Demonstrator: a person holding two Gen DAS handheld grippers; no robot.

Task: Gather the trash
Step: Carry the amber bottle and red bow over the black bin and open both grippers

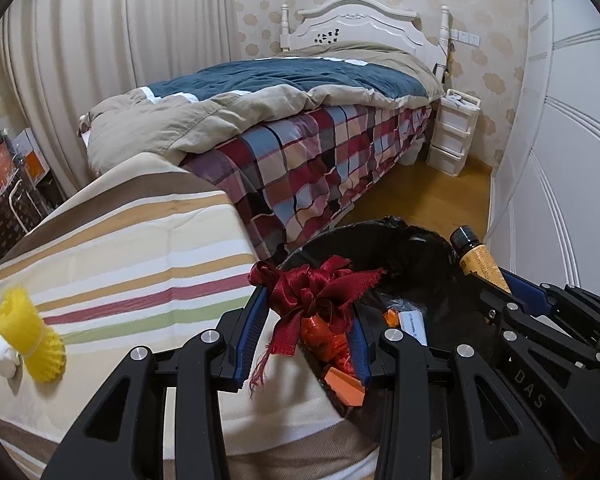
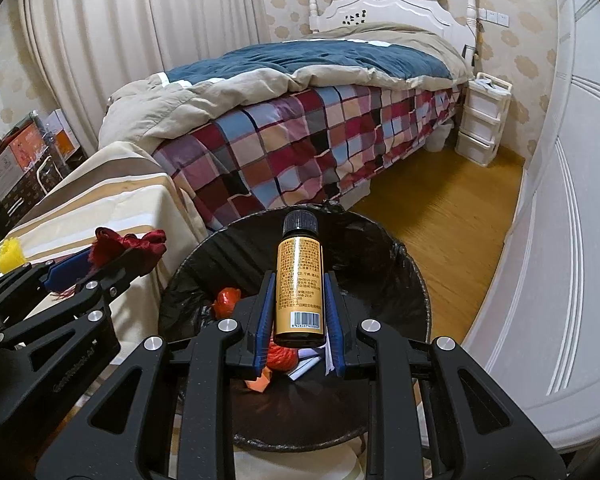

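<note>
left wrist view: the left tongs (image 1: 306, 332) are clamped on a dark red ribbon bow (image 1: 316, 288), its frayed tails hanging down between the blue pads. they hang over the near rim of a trash bin (image 1: 420, 256) lined with a black bag, beside the edge of a striped cloth (image 1: 140, 248) covering the desk. orange and red scraps (image 1: 332, 356) and a white slip lie inside the bin. a yellow foam net (image 1: 32, 336) with a white lump at its end rests on the cloth at the left. the right tongs (image 1: 516, 280) reach in from the right.

right wrist view: the right tongs (image 2: 299, 320) are clamped on a small gold-labelled bottle (image 2: 300, 276) with a black cap, held above the open bin (image 2: 400, 264). the bottle's barcode end faces the camera. the left tongs (image 2: 100, 256) with the ribbon sit at the left, over the cloth's edge. behind stands a bed (image 2: 300, 136) with a checked cover.
</note>
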